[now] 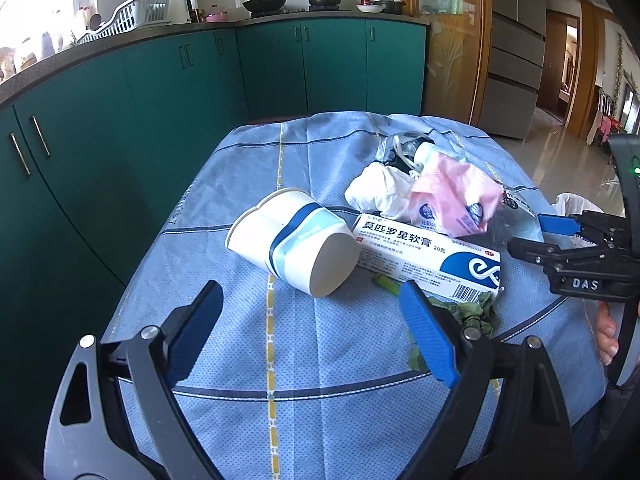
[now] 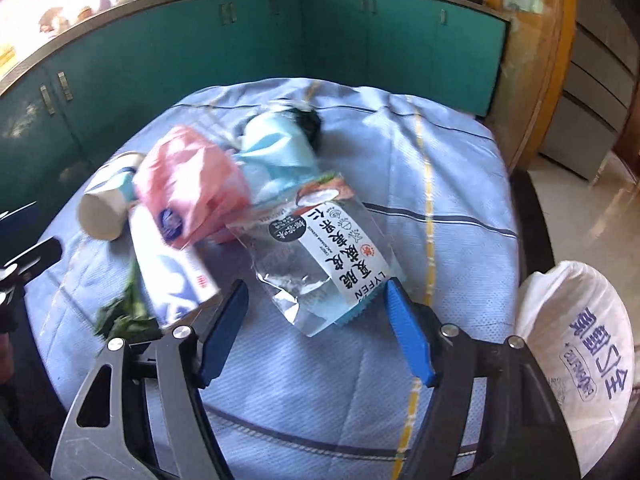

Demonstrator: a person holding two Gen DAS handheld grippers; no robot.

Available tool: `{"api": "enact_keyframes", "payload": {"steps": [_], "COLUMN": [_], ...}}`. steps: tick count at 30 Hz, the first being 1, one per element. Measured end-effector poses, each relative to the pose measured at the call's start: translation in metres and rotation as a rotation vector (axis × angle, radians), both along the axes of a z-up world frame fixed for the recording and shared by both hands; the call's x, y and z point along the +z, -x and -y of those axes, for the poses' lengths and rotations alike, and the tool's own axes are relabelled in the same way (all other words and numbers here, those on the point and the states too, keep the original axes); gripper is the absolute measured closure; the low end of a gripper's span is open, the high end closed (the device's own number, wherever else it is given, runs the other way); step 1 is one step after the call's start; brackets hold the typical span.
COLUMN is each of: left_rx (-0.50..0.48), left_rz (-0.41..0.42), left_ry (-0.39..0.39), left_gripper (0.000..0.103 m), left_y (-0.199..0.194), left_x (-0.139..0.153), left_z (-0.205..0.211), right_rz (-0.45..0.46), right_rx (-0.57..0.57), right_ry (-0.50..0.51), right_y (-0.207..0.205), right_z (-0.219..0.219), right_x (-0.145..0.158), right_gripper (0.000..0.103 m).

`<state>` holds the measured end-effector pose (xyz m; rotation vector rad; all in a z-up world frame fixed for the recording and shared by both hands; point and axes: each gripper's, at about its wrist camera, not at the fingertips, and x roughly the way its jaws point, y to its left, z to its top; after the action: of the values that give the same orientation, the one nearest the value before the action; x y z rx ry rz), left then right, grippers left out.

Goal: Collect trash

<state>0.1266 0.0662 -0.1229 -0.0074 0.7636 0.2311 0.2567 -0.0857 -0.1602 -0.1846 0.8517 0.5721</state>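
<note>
My right gripper (image 2: 314, 312), jaws apart and not yet pinching the clear snack wrapper (image 2: 320, 256) at frame centre, may slip off its slick film.

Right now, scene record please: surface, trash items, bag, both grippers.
surface: table under a blue checked cloth
trash: paper cup on its side; ointment box lying flat; pink wrapper; clear snack packet; crumpled tissue; green scraps
bag: white plastic bag at the table's right edge
left gripper: open, empty, near the cup
right gripper: open, snack packet's end between its fingers, not pinched
</note>
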Motion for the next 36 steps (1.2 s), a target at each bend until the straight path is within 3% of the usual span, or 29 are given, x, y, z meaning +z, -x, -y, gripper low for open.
{"api": "enact_keyframes", "payload": {"steps": [5,10,18,20,21,29,36], "left_rx": [0.010,0.012,0.012,0.016,0.018,0.029,0.044], "left_rz": [-0.009,-0.009,-0.016,-0.015,-0.015,-0.015,-0.001], "left_ry": [0.002,0.006,0.018,0.019,0.019,0.020,0.018], "left_gripper": [0.013,0.013,0.013,0.013,0.013,0.012,0.012], "left_y": [0.001,0.001,0.000,0.000,0.000,0.002,0.001], "left_x": [-0.003,-0.004,-0.006,-0.006,-0.006,-0.006,-0.004], "left_z": [-0.004,-0.006,-0.010,-0.011,-0.012,-0.015,-0.017], "right_rz": [0.025,0.070,0.013,0.014,0.012,0.040,0.034], "right_rx": [0.069,-0.036,-0.071,-0.047,-0.037,-0.001,-0.007], "right_ry": [-0.025,-0.045,-0.043,-0.040,-0.035,0.007,-0.008], "right_y": [0.013,0.003,-0.023,-0.021,-0.022,-0.008,0.001], "right_z": [0.000,0.014,0.007,0.002,-0.001,-0.005,0.008], "right_x": [0.008,0.010,-0.006,-0.007,-0.008,-0.005,0.000], "right_gripper": [0.030,0.013,0.013,0.022,0.032,0.057,0.063]}}
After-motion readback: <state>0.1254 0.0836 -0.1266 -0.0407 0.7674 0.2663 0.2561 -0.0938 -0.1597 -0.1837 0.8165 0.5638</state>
